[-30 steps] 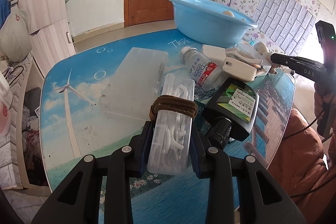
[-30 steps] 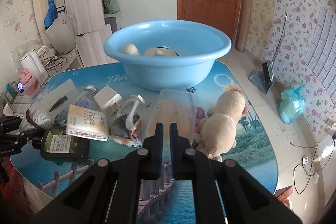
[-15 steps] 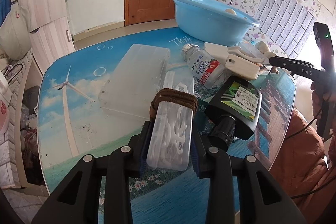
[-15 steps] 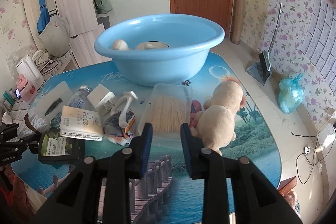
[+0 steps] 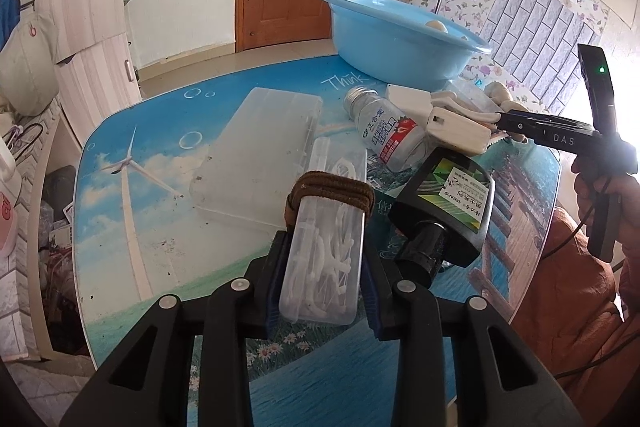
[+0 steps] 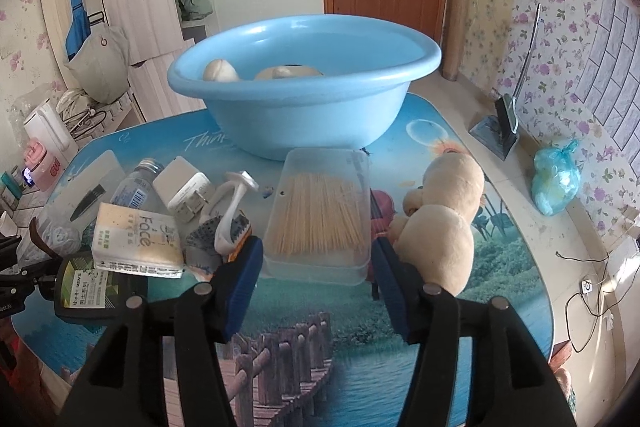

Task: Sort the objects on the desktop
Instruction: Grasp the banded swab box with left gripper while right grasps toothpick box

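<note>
Left wrist view: my left jaws (image 5: pixel 322 279) are clamped on a clear box of floss picks (image 5: pixel 324 259) with a brown hair band (image 5: pixel 332 189) around it, lifted over the tabletop (image 5: pixel 160 227). Beside it lies a black bottle (image 5: pixel 444 207). In the right wrist view my right jaws (image 6: pixel 316 271) are opening, either side of the near end of a clear box of toothpicks (image 6: pixel 320 219), pads not pressing it. It lies just before the blue basin (image 6: pixel 304 99), a plush toy (image 6: pixel 440 219) beside it
</note>
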### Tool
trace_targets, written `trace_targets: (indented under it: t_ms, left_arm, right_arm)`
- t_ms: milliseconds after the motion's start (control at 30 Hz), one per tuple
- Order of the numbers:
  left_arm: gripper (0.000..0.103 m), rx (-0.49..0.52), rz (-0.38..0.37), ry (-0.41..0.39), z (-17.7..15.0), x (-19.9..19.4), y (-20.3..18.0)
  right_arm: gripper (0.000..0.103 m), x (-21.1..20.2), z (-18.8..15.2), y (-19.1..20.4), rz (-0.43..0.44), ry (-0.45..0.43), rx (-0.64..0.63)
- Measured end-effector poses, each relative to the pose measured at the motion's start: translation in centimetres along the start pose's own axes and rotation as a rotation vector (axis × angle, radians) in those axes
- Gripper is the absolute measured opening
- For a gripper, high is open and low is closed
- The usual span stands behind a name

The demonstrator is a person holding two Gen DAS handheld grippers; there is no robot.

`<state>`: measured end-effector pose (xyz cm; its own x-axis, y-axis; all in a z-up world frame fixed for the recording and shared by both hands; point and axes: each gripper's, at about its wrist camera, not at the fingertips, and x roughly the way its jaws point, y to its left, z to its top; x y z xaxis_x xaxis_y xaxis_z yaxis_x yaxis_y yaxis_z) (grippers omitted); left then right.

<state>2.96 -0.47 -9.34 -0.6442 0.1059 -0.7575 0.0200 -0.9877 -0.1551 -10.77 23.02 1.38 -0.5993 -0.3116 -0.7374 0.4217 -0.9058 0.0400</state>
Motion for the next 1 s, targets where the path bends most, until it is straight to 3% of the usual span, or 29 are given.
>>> trace_targets:
  t_ms: [100,133,200,367,567,733,1000]
  left_arm:
    - [0.032,-0.002,0.000,-0.003,0.0,-0.1,0.1]
    - [0.032,-0.002,0.000,-0.003,0.0,-0.1,0.1]
    - [0.032,-0.001,0.002,0.000,0.0,0.1,0.1]
    - [0.032,0.002,0.009,0.003,0.1,0.3,-0.2]
    - [0.032,0.000,0.012,0.005,0.1,0.5,-0.3]
    - [0.032,0.007,0.013,0.004,0.1,0.7,-0.4]
    - [0.031,0.006,0.008,-0.010,0.1,0.2,-0.5]
  right_arm:
    - [0.051,-0.3,0.0,-0.1,0.008,-0.005,0.004]
    - [0.037,-0.6,0.0,-0.3,0.002,-0.014,0.009]
    - [0.030,-0.9,0.1,-0.5,0.023,-0.003,0.012]
    - [0.031,-0.7,-0.6,-0.6,0.037,0.037,0.015]
    - [0.039,-0.3,-0.3,-0.3,0.028,0.038,0.034]
    - [0.062,-0.3,0.9,-0.5,0.018,0.009,0.079]
    - [0.065,1.8,1.8,-0.1,-0.012,0.035,0.074]
